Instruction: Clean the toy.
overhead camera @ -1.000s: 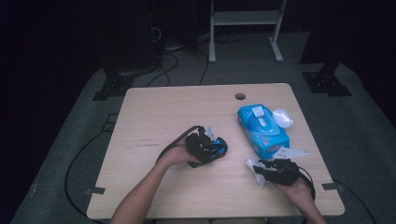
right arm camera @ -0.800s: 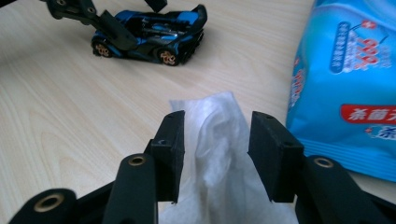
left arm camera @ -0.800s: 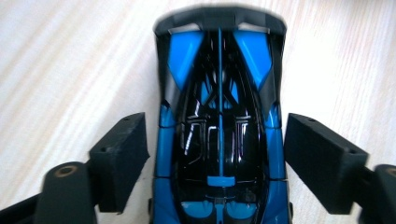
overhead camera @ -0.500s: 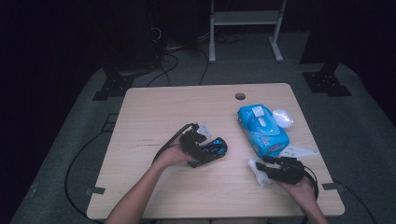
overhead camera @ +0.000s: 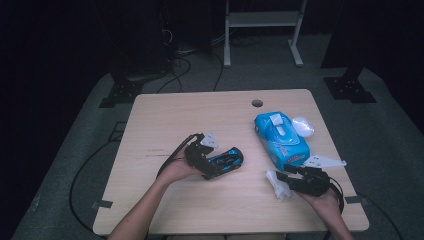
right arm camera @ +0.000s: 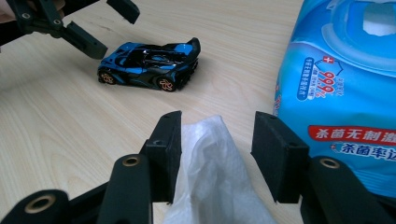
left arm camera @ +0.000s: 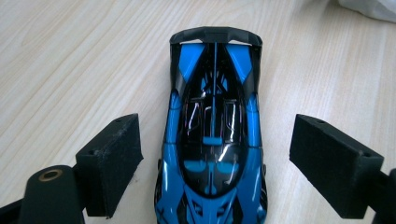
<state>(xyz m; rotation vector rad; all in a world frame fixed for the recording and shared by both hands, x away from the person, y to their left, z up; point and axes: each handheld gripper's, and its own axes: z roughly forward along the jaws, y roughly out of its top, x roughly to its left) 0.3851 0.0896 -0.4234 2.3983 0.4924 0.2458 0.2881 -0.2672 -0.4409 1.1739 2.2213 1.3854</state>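
A blue and black toy car (overhead camera: 231, 159) stands on the wooden table (overhead camera: 165, 120), left of centre. My left gripper (overhead camera: 220, 165) is open with one jaw on each side of the car (left arm camera: 215, 140), and there is a gap at both flanks. Near the front right edge, my right gripper (overhead camera: 284, 176) is open over a crumpled white wipe (overhead camera: 277, 187). That wipe (right arm camera: 210, 172) lies between the jaws and rests against one pad, clear of the other. In the right gripper view the car (right arm camera: 149, 60) and the left gripper (right arm camera: 105, 25) show farther off.
A blue pack of wet wipes (overhead camera: 280, 140) lies at the right, its lid open, with a white rounded piece (overhead camera: 302, 126) beside it. The tabletop has a cable hole (overhead camera: 257, 103) near the back edge. Cables trail off the left side.
The right hand has slid slightly to the right, and the white wipe shifted with it. The left gripper and the car have barely moved.
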